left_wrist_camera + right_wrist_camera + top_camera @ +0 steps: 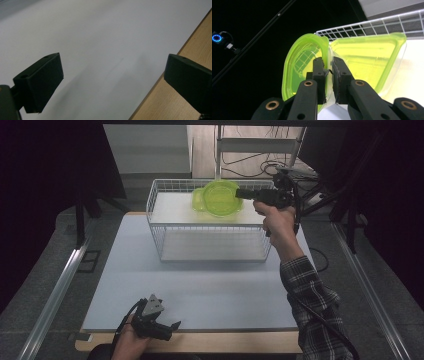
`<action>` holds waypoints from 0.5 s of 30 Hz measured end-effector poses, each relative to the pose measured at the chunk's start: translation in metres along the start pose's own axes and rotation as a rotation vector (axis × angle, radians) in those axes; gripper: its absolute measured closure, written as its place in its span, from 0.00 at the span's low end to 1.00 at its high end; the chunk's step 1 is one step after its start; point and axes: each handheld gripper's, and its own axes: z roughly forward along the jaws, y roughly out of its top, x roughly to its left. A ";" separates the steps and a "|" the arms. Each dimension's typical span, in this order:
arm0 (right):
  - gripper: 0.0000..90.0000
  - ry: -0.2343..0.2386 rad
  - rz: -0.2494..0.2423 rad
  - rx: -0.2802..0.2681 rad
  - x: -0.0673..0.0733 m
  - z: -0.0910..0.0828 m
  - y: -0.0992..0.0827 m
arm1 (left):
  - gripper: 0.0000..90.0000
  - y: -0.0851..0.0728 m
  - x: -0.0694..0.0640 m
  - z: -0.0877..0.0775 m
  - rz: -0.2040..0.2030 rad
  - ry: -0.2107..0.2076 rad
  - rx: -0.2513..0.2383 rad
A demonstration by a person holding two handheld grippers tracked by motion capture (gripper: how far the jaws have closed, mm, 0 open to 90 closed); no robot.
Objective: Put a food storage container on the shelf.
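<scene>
We see the right gripper (240,193) pinching a translucent lime-green plastic lid (219,197), its black jaws pressed together on the lid's thin rim. The lid is glossy, rounded at the corners, with a raised lip; in the high view it stands tilted up on edge above the top of a white wire basket (165,227). Just behind and beside it we make out a second piece of the same green plastic, a shallow container (199,202) with clear, slightly frosted walls, resting on the basket's flat white top shelf. In the right gripper view the lid (298,65) stands left of the jaws and the container (367,57) right; the basket's grid shows through the lid. Whether lid and container touch at the pinch we cannot tell, since the jaws cover that spot, and the lower parts of both pieces are hidden behind the gripper's linkage.

The basket is made of thin white wire in a square mesh and sits on a smooth, matte pale-grey tabletop (210,290) edged with light wood.

The left gripper (167,327) rests low at the near edge of the tabletop, its blocky matte-black jaws spread wide with nothing between them. The hand holding it is partly cut off by the bottom of the high view. The surroundings are dark and hard to read.
</scene>
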 end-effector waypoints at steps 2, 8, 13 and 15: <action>0.90 -0.011 0.000 -0.003 0.001 0.003 0.004 | 0.03 0.000 0.000 0.000 0.000 -0.001 0.000; 0.90 -0.046 0.004 -0.022 0.002 0.014 0.016 | 0.03 0.000 0.000 0.000 0.001 -0.003 0.001; 0.90 -0.076 0.007 -0.018 0.001 0.024 0.021 | 0.03 0.000 0.000 0.000 0.001 -0.004 0.001; 0.90 -0.098 0.007 -0.014 0.001 0.027 0.022 | 0.03 0.000 0.000 0.000 0.003 -0.004 0.003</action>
